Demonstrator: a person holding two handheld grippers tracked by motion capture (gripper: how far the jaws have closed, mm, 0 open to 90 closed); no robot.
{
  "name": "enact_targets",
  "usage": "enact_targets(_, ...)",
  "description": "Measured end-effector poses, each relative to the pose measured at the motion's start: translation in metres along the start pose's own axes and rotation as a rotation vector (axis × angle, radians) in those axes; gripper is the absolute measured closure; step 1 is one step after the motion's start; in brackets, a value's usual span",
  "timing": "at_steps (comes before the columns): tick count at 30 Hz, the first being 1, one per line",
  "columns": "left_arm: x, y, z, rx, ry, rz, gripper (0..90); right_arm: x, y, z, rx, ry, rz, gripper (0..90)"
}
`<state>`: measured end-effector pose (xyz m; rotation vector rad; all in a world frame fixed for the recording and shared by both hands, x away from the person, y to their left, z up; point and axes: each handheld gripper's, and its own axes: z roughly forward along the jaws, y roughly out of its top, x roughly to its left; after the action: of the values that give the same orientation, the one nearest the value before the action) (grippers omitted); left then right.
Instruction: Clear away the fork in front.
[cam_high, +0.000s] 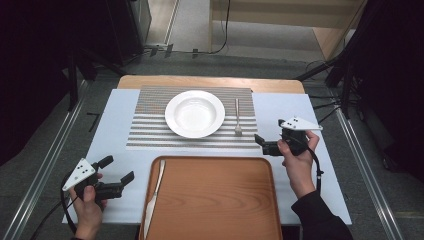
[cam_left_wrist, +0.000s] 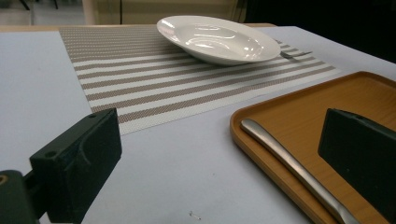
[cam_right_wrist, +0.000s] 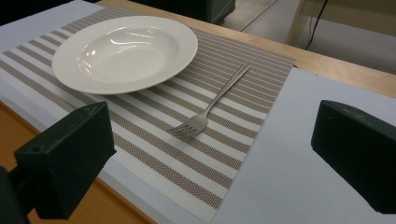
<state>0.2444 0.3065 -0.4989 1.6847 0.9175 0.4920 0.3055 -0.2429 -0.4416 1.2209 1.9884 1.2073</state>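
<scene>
A: where's the knife (cam_high: 155, 192)?
B: lying on the tray's (cam_high: 215, 200) left edge. Left gripper (cam_high: 120, 170) gapes empty just beside it; right gripper (cam_high: 259, 141) also wide open, near the fork (cam_high: 238, 118).

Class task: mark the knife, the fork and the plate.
knife (cam_high: 156, 186), high view, mid-length, on the tray.
fork (cam_right_wrist: 212, 101), right gripper view, on the handle.
plate (cam_high: 194, 114), high view, centre of the bowl.

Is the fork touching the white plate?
Apart. The right gripper view shows bare striped placemat between the fork and the plate.
</scene>
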Motion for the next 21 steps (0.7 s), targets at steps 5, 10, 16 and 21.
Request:
enact_targets(5, 0.000, 0.000, 0.000, 0.003, 0.002, 0.001, 0.0, 0.000, 0.006, 0.018, 0.030, -0.007, 0.005, 0.0)
enact_targets(10, 0.000, 0.000, 0.000, 0.004, 0.001, 0.002, 0.0, 0.000, 0.009, 0.030, 0.050, -0.030, 0.008, 5.9)
enact_targets(16, 0.000, 0.000, 0.000, 0.003, 0.000, 0.000, 0.0, 0.001, 0.014, 0.046, 0.065, -0.019, 0.019, 5.9)
enact_targets(21, 0.000, 0.000, 0.000, 0.003, -0.002, 0.001, 0.0, 0.004, 0.017, 0.060, 0.099, -0.016, 0.027, 5.8)
